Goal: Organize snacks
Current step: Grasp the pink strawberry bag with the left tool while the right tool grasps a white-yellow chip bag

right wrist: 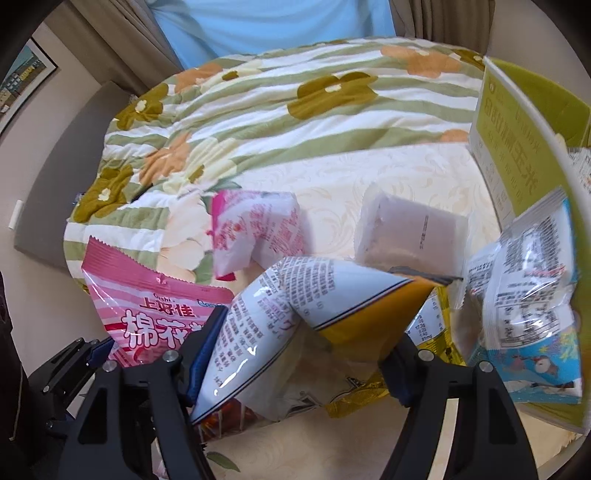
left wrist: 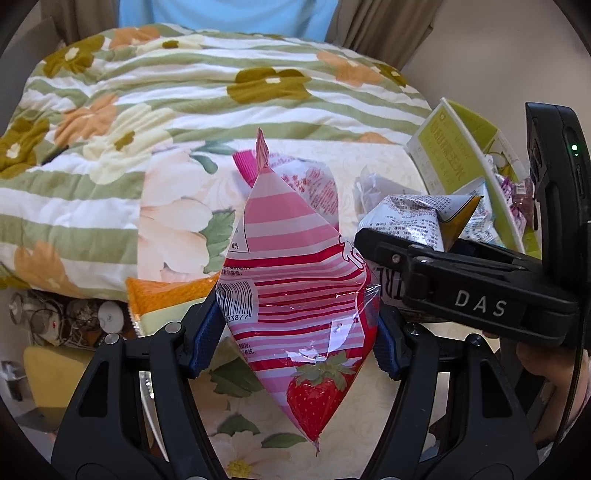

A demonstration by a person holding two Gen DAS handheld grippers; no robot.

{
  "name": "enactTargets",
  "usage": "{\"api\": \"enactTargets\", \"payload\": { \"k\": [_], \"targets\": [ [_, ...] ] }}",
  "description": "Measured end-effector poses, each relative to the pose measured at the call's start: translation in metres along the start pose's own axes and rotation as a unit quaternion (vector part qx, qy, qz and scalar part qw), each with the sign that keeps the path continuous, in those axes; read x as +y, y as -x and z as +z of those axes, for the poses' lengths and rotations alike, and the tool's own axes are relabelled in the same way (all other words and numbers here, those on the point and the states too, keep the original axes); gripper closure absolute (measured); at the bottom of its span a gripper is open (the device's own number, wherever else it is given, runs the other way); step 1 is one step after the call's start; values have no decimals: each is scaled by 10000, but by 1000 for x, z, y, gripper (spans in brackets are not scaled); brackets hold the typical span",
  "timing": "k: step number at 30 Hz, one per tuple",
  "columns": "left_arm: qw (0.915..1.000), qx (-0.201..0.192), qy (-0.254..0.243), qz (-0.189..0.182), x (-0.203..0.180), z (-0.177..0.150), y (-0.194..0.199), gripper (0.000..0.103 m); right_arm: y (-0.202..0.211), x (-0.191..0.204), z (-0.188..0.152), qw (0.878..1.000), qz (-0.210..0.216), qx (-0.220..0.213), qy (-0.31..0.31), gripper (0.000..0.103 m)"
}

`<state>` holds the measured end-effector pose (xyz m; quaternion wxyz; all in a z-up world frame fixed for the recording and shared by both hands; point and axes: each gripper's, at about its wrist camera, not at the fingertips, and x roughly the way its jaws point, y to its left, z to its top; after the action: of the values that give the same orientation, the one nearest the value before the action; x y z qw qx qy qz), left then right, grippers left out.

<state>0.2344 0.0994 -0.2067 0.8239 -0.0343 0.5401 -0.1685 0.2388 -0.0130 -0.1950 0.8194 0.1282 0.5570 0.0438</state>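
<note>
Snacks lie scattered over a bed dressed in a floral sheet and a green-striped quilt with olive and orange flowers. Left claw is clamped on a pink-striped strawberry bag, its blue pads pressing the bag's sides and holding it clear of the sheet, one pointed end up and the other, with the strawberry picture, hanging toward the camera. Right claw straddles a white-and-orange packet printed with dense black text; the packet fills the gap between the jaws and both pads touch its sides, so the grip appears closed on it. Just beyond it on the sheet lie a white-and-pink pouch and a clear-wrapped pale cake. To the right stands an open green carton, tilted, with a wrapped snack with a blue cartoon label at its mouth. An orange bag lies beside the pink one in the left wrist view. Behind the bed hang beige curtains around a pale blue window.
</note>
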Motion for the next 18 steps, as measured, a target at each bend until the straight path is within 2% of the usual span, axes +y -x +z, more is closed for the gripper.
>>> {"api": "enactTargets", "payload": {
  "k": [7, 11, 18],
  "targets": [
    [9989, -414, -118, 173, -21, 11, 42, 37, 47, 0, 10, 9983, 299, -456, 187, 33],
    [9966, -739, -14, 361, -43, 15, 68, 37, 80, -6, 16, 9954, 517, -706, 397, 33],
    [9928, -1108, 151, 440, -99, 25, 95, 37, 145, -51, 21, 9892, 753, -1041, 707, 33]
  ]
}}
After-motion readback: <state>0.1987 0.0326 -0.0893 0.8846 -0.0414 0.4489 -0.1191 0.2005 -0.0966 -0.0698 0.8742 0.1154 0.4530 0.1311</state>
